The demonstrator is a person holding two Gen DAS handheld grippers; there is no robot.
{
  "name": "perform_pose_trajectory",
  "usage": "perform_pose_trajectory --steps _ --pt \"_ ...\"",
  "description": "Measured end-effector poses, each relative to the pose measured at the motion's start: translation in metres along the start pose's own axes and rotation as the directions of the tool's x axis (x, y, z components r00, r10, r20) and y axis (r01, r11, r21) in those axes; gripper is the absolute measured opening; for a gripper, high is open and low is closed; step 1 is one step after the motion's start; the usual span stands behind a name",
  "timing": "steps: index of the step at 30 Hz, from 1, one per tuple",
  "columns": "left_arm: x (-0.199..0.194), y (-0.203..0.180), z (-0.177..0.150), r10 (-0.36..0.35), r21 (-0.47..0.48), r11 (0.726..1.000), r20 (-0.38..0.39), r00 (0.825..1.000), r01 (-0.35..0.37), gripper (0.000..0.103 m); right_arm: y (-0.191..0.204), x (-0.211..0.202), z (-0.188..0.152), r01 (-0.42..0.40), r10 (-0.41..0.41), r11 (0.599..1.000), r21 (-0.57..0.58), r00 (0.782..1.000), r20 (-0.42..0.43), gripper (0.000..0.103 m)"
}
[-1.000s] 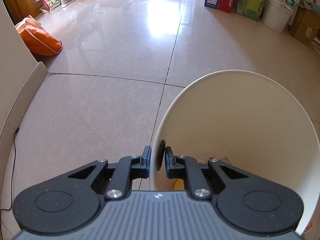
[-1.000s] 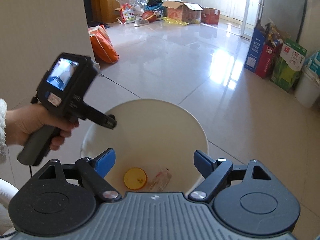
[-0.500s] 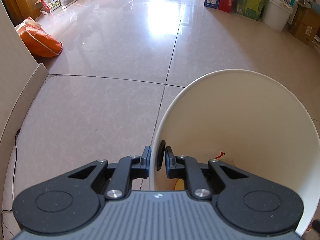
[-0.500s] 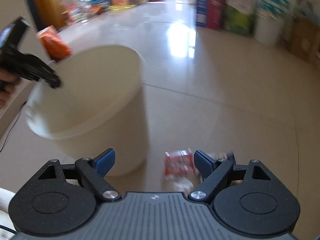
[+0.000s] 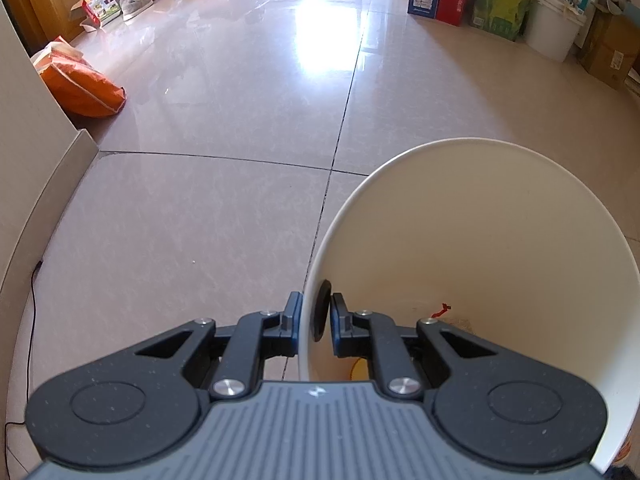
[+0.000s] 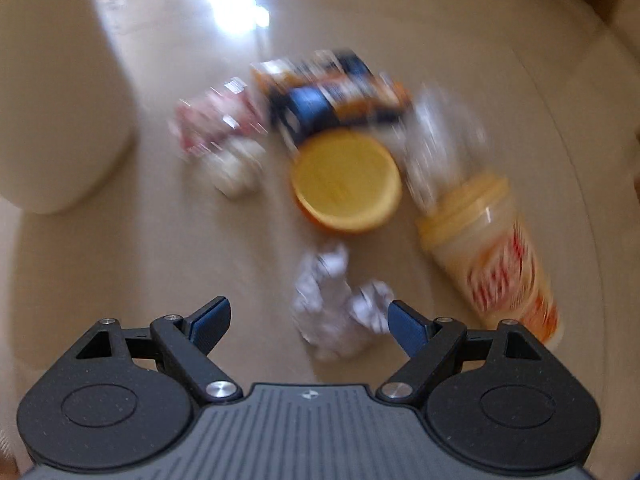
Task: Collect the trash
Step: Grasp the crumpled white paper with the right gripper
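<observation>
Pinching white bin (image 5: 480, 240) rim, left hand-held gripper (image 5: 314, 316), right hand-held gripper (image 6: 310, 318) spread above crumpled paper (image 6: 332, 304)

Showing on the left gripper (image 5: 316, 316) a grey housing (image 5: 316, 432) ribbed lengthwise, bearing a small pale emblem (image 5: 318, 391) at its front edge. Flanking it with two rounded black lobes (image 5: 112, 404), finely speckled, each carrying a shallow circular recess. Running forward in black link arms (image 5: 248, 344) with triangular cut-outs, pinned by bright silver screws (image 5: 229, 387). Ending in dark navy fingers (image 5: 294, 312).

Repeating the same build on the right gripper (image 6: 310, 320): ribbed grey housing (image 6: 308, 436), speckled black lobes (image 6: 98, 406), silver screws (image 6: 220, 390). Tipping its arms with brighter blue, finely textured fingers (image 6: 212, 318).
</observation>
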State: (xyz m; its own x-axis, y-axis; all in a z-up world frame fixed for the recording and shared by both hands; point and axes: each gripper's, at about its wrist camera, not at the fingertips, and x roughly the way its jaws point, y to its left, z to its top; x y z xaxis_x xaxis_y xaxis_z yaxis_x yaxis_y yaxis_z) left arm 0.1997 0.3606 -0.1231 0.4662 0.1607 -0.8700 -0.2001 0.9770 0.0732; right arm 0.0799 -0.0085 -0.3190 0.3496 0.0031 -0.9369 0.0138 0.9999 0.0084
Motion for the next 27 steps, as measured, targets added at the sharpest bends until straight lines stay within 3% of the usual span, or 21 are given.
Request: perform_pose_trajectory --steps 9,16,22,27 --pt "0.001 0.002 0.0 -0.002 -0.004 1.0 -0.002 1.0 0.002 0.013 -0.029 0.044 -0.007 0.007 0.008 0.974 0.226 0.998 -0.068 0.089" --pt "0.001 0.003 0.0 -0.002 -0.008 1.0 -0.002 1.0 0.002 0.013 -0.023 0.057 0.001 0.034 -0.015 0.967 0.252 0.997 -0.075 0.092" --pt "0.001 0.004 0.0 -0.004 -0.013 1.0 -0.003 1.0 0.004 0.013 -0.011 0.058 0.007 0.058 -0.039 0.977 0.206 0.995 -0.091 0.081" --pt "0.001 0.004 0.0 -0.005 -0.012 1.0 -0.001 1.0 0.005 0.013 -0.018 0.05 0.002 0.068 -0.048 0.976 0.209 0.994 -0.099 0.064"
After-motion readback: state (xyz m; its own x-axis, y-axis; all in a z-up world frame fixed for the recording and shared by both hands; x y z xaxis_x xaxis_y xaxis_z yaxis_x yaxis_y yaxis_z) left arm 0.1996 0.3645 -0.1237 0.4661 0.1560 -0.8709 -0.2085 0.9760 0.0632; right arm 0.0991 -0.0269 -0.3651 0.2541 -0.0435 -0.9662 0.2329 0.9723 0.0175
